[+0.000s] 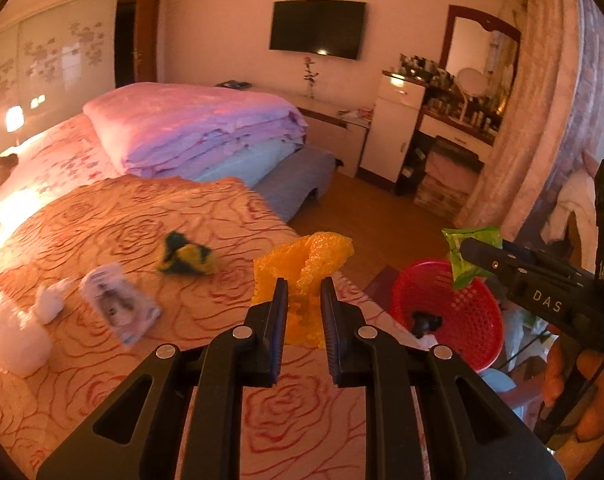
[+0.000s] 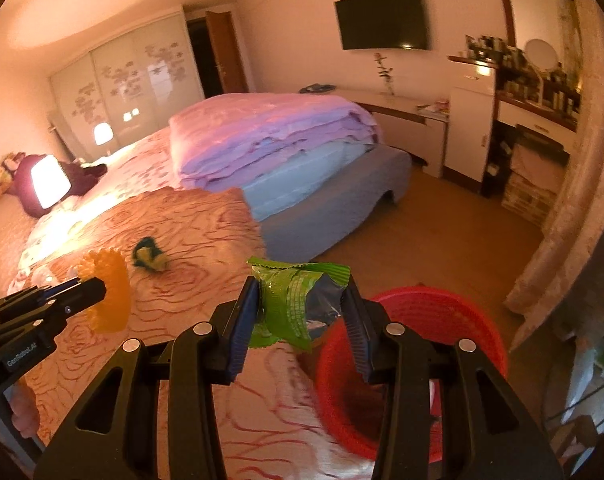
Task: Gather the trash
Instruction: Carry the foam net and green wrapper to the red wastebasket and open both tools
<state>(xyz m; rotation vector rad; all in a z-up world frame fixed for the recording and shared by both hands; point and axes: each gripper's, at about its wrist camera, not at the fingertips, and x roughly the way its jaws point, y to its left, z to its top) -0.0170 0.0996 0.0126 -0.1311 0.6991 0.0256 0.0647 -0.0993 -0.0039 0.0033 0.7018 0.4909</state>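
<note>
My left gripper [image 1: 304,286] is shut on a crumpled orange bubble-wrap piece [image 1: 306,264], held above the rose-patterned bedspread [image 1: 113,224]. My right gripper [image 2: 302,292] is shut on a green snack wrapper [image 2: 291,300], held near the edge of a red mesh basket [image 2: 454,320]. The left wrist view shows that basket [image 1: 462,312] to the right of the bed, with a dark scrap inside, and the right gripper [image 1: 468,250] carrying the green wrapper [image 1: 464,252] over its rim. The right wrist view shows the left gripper [image 2: 99,290] with the orange piece [image 2: 109,296] at far left.
On the bedspread lie a blue-and-yellow crumpled wrapper [image 1: 187,254], a flat printed packet [image 1: 117,306] and white tissue wads [image 1: 17,332]. Folded pink quilts [image 1: 197,128] are stacked further up the bed. Wooden floor [image 1: 374,216], a white cabinet and a dresser lie beyond.
</note>
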